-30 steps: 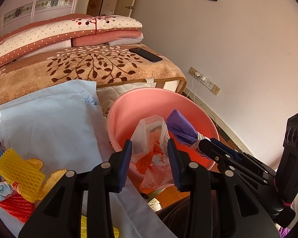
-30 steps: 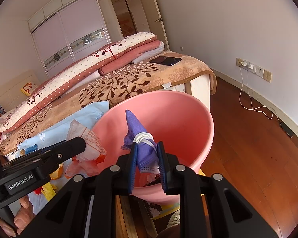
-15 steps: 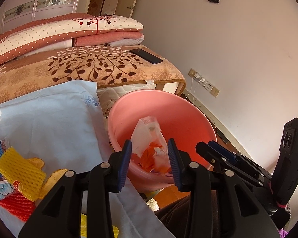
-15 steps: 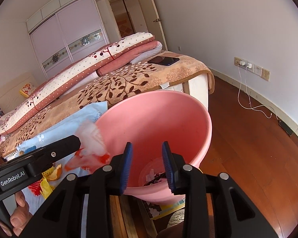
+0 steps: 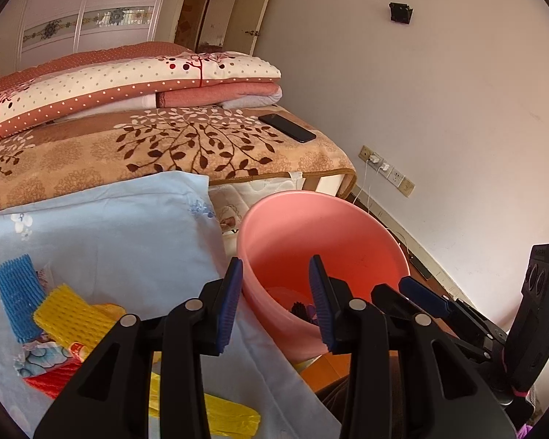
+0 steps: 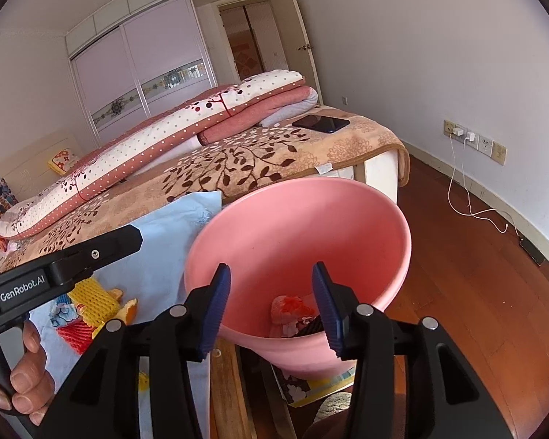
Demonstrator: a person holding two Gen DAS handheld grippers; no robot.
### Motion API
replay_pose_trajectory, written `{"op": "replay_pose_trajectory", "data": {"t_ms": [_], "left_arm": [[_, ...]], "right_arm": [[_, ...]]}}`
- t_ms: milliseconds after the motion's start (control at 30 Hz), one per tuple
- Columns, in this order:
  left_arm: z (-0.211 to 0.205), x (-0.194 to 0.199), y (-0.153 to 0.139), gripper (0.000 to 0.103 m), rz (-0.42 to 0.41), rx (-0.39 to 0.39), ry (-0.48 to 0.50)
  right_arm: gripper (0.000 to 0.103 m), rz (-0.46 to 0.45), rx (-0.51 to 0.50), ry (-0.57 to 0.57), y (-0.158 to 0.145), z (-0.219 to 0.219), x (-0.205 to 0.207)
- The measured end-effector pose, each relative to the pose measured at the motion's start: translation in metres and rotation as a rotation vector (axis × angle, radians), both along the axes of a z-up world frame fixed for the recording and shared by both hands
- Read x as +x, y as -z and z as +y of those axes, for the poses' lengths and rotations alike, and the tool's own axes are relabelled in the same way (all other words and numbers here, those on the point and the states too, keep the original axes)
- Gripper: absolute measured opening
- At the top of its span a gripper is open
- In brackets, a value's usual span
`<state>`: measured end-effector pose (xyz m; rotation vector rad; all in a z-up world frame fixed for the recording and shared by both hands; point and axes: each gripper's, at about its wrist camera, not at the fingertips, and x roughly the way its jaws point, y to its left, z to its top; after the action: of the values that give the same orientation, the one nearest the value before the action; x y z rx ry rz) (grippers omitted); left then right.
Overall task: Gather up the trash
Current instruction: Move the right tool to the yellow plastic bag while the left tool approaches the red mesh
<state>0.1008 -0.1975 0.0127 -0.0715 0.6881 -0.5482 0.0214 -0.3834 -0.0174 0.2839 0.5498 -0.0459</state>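
A pink bucket [image 5: 322, 234] [image 6: 300, 226] stands beside the bed. A crumpled plastic bag with orange inside [image 6: 292, 309] lies at its bottom among dark scraps. My left gripper [image 5: 276, 301] is open and empty over the bucket's near rim. My right gripper [image 6: 271, 305] is open and empty above the bucket's mouth. On the light blue cloth [image 5: 102, 234] lie a blue foam net [image 5: 16, 296], a yellow foam net [image 5: 67, 320] [image 6: 93, 298], a red foam net [image 5: 53, 378] [image 6: 75, 334], orange peel [image 6: 128, 309] and a yellow wrapper [image 5: 219, 415].
The bed carries a leaf-patterned blanket [image 5: 186, 146], folded quilts [image 5: 128, 84] and a black phone [image 5: 287, 128] [image 6: 320, 123]. A charger cable [image 6: 472, 208] trails from wall sockets across the wooden floor. A wooden slat [image 6: 230, 395] shows below the bucket.
The right gripper opened and dropped the purple item into the bucket. The left gripper let go of the plastic bag, which fell to the bucket's bottom. Both grippers pulled back slightly.
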Motion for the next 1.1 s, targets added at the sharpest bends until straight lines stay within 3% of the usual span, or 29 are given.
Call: {"op": "replay_pose_trajectory", "data": {"t_ms": [300, 500, 767, 1100], "left_arm": [[0.056, -0.007, -0.018, 0.038, -0.080, 0.027, -0.118], [0.102, -0.013, -0.020, 0.038, -0.088, 0.038, -0.202], [0.158, -0.021, -0.007, 0.038, -0.038, 0.067, -0.296], [0.189, -0.039, 0.021, 0.038, 0.047, 0.099, -0.280]], "right_arm": [[0.049, -0.020, -0.015, -0.135, -0.008, 0.053, -0.004], [0.049, 0.010, -0.054, -0.257, -0.004, 0.100, -0.006], [0.049, 0.056, -0.099, -0.342, 0.005, 0.133, -0.002], [0.055, 0.108, -0.141, -0.389, 0.011, 0.136, 0.006]]}}
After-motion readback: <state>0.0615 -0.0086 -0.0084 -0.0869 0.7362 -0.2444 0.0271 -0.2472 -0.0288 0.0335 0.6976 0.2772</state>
